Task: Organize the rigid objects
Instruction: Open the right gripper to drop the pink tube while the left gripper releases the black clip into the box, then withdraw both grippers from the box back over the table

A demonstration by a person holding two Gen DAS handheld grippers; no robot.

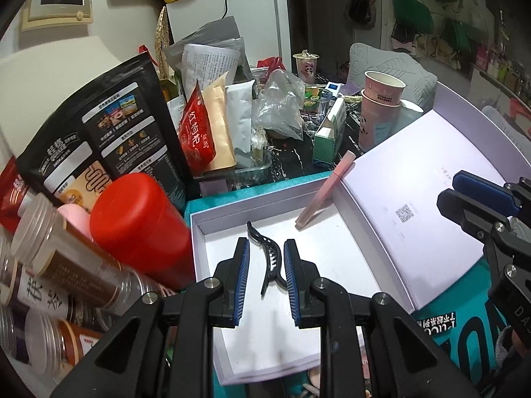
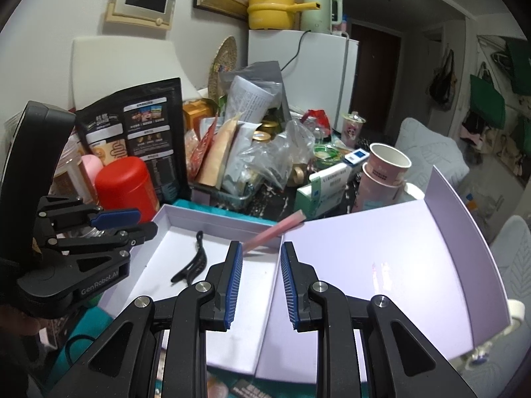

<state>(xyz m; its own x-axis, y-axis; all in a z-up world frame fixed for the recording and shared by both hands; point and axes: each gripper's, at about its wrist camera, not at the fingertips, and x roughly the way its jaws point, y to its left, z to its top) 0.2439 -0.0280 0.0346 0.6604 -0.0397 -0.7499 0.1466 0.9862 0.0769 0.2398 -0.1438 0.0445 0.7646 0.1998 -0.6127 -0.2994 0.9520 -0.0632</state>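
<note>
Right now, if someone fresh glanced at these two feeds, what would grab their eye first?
Probably the open white box in the middle, holding a black hair claw clip on its floor and a pink tube leaning over its far rim. Next, the bright red canister hard against the box's left side, fronting a heap of snack bags and jars. The box's lid lies open to the right.

The white box (image 1: 212, 232) lies open in the middle of the view. Inside it, near its left wall, rests a black hair clip (image 1: 270, 258), and a pink tube (image 1: 323, 195) leans over its far right corner. The left gripper (image 1: 266, 282) hangs above the box with nothing between its blue pads. Left of the box stands a red canister (image 1: 139, 222); to its right lies the box lid (image 1: 415, 192), with the right gripper (image 1: 478, 195) above the lid.
</note>
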